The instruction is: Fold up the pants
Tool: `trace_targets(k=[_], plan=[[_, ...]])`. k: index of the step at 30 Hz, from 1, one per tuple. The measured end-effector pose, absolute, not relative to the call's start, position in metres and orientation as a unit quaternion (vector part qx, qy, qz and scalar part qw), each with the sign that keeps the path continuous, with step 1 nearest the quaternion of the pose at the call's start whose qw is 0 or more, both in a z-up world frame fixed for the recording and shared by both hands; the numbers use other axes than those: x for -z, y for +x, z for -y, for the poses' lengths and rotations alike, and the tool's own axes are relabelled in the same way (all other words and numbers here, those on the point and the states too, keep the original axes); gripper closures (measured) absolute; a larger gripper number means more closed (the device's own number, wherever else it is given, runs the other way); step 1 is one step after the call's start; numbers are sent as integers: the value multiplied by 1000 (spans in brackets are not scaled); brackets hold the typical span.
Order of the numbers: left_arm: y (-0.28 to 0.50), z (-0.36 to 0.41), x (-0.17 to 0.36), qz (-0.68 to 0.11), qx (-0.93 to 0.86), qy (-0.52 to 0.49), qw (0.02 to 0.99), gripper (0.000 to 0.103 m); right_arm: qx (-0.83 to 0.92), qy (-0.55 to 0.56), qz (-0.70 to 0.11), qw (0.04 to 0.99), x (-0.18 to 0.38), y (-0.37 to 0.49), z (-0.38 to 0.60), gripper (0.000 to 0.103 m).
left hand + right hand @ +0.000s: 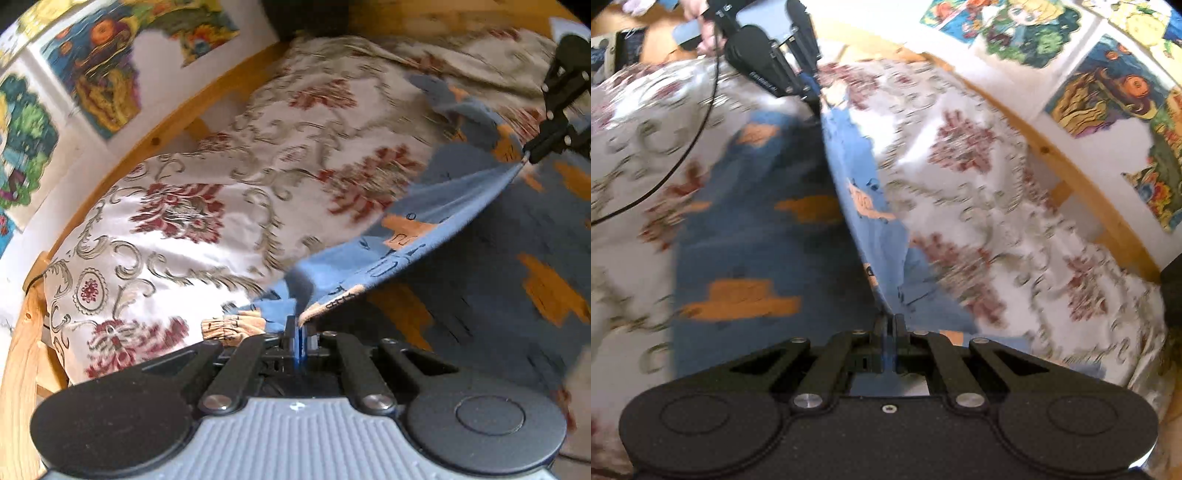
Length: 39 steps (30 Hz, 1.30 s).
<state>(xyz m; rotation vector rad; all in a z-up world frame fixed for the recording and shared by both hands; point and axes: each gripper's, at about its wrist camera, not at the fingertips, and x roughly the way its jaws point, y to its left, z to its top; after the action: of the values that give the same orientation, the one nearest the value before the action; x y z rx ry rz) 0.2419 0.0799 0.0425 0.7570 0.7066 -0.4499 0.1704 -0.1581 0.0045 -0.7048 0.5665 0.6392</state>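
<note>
The pants [461, 206] are blue with orange patches and lie on a floral bedspread [207, 192]. One edge of them is lifted and pulled taut between the two grippers. My left gripper [300, 325] is shut on one end of that edge. My right gripper [526, 153] pinches the other end at the far right of the left wrist view. In the right wrist view the right gripper [891, 319] is shut on the pants [757, 229], and the left gripper [814, 107] holds the far end at upper left. The rest of the pants lies flat below the raised edge.
A wooden bed frame [177, 122] runs along the far side of the bedspread, with colourful posters [99, 77] on the wall behind it. A black cable [683, 155] trails from the left gripper, and a hand [701, 22] holds that gripper. The frame rail [1082, 177] also bounds the bedspread [997, 206].
</note>
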Motion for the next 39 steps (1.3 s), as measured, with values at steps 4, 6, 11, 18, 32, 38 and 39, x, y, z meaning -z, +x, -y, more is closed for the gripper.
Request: trace_targets(k=[4,6,11,18,32,38,39], plan=[[212,-79,-21,-344,217,372,834,101,-304,-338,-288,842,20,132,142,102],[204,-80,-11,-350,210,371,834,101,-307,-328,-301,841,34,119,134,103],[191,-82,6,-347,194,390,830,95,-307,-357,-286,835,54,95,120,103],[186,-75,12,-330,192,418,824,80,-288,-406,-242,833,57,95,127,65],[173,-64,20,-307,199,485,794,59,-390,-604,-177,672,55,119,119,36],[176,-62,22,-310,211,504,778,84,-413,-621,-209,633,53,132,118,74],[176,-61,23,-312,212,506,775,86,-412,-621,-215,631,54,134,117,89]])
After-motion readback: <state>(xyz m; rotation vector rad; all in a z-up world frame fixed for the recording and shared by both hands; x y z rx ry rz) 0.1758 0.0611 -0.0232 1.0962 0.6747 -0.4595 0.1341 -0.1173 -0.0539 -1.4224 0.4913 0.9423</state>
